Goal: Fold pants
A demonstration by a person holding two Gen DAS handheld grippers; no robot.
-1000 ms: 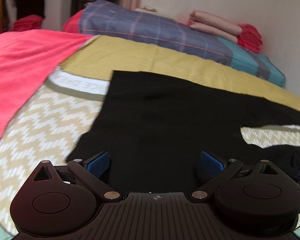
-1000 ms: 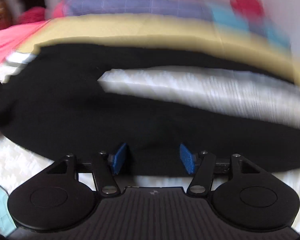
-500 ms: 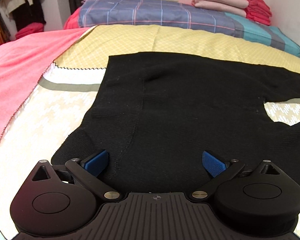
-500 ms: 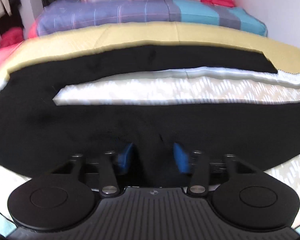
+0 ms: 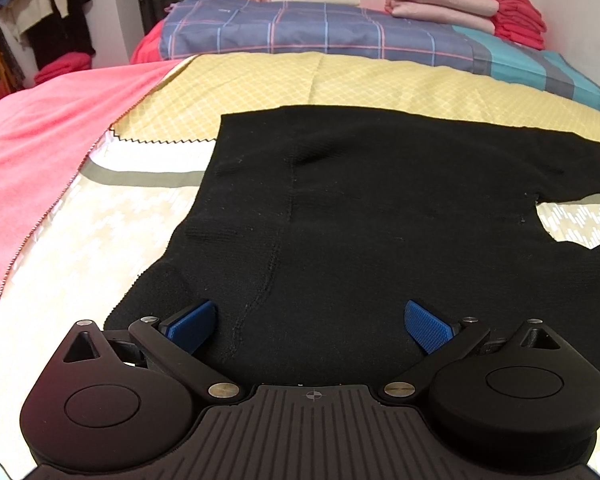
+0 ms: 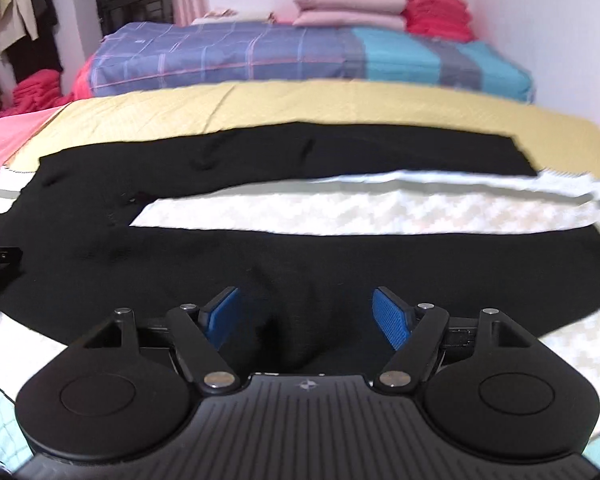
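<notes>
Right tool (image 6: 306,312) opening over black pants (image 6: 260,256), left tool (image 5: 308,324) wide, both empty.

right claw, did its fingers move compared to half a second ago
Yes. The right claw has spread: its blue pads now stand wider apart over the near leg of the black pants, and they are opening, with the cloth between but not pinched.
</notes>
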